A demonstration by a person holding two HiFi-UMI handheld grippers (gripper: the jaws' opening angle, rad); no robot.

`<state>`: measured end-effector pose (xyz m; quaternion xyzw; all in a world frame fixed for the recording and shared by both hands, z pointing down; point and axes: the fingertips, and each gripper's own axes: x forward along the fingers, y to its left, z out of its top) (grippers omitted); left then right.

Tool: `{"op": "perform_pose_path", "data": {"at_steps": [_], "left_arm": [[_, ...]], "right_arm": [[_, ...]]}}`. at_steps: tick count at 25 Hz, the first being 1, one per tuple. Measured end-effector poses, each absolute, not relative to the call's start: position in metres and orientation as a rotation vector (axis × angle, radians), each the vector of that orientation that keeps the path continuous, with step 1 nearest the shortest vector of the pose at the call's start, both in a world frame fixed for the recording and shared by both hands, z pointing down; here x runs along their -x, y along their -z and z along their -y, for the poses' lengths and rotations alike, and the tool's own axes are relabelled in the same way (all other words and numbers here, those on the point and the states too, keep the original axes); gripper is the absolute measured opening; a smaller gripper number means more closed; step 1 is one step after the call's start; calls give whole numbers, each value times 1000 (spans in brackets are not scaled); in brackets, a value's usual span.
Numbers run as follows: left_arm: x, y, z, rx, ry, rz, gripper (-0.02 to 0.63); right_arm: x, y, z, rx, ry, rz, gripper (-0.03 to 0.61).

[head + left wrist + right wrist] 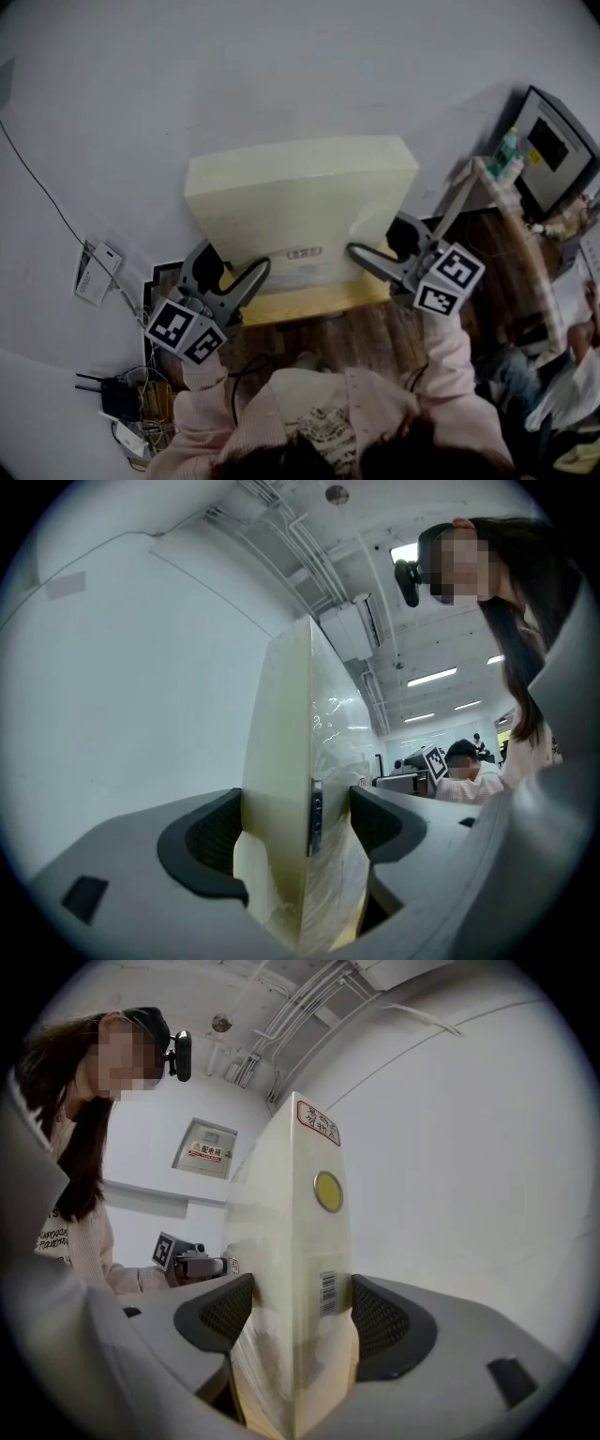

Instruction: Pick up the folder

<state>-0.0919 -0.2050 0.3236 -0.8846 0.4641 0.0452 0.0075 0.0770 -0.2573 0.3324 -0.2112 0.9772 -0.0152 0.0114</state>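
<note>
Before the white wall, the thick pale-yellow folder is held upright, clamped at one lower corner between the widely spread jaws of the left gripper and at the other between those of the right gripper.

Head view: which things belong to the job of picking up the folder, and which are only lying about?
Job: cream folder; left gripper and right gripper, each clamped on its near edge.
Lying about: black device with cables, white packet, green bottle, monitor.
</note>
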Motion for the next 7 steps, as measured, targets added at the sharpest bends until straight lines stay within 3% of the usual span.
{"op": "perform_pose_path", "data": {"at_steps": [7], "left_arm": [[94, -323, 203, 2765, -142, -1459, 370]], "right_arm": [[-75, -332, 255, 657, 43, -3057, 331]]}}
